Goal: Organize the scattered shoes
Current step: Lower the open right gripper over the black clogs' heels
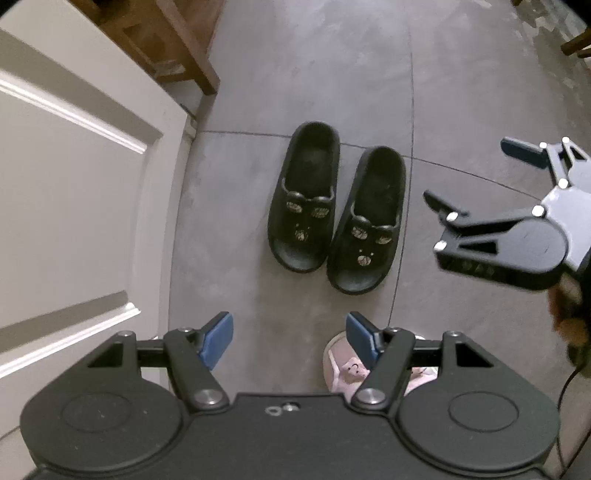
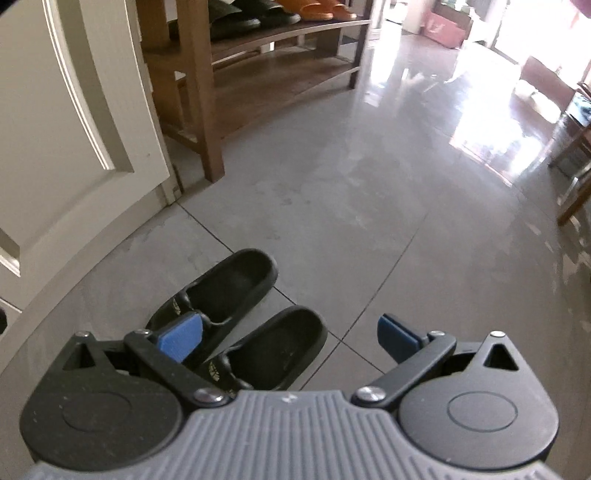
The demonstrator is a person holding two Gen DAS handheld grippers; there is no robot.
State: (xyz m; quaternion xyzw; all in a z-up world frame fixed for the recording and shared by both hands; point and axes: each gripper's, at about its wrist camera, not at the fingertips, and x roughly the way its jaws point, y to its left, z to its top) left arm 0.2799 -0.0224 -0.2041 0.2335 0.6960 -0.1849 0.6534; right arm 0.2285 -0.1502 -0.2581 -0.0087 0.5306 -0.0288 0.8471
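Observation:
Two black slippers lie side by side on the grey tile floor, the left one (image 1: 303,197) and the right one (image 1: 367,221), each with small charms on the strap. My left gripper (image 1: 290,339) points straight down, open and empty, nearer the camera than the pair. A pink slipper (image 1: 341,365) peeks out under its right finger. My right gripper (image 1: 476,177) hangs open to the right of the black pair. In the right wrist view the same slippers (image 2: 221,291) (image 2: 273,349) lie below the open, empty right gripper (image 2: 290,338).
A white panelled door (image 1: 74,184) stands on the left. Beyond it is a wooden shoe rack (image 2: 258,55) holding dark and orange slippers (image 2: 325,9). Chair legs (image 2: 572,177) show at the right. The floor (image 2: 369,203) is glossy, with glare at the back.

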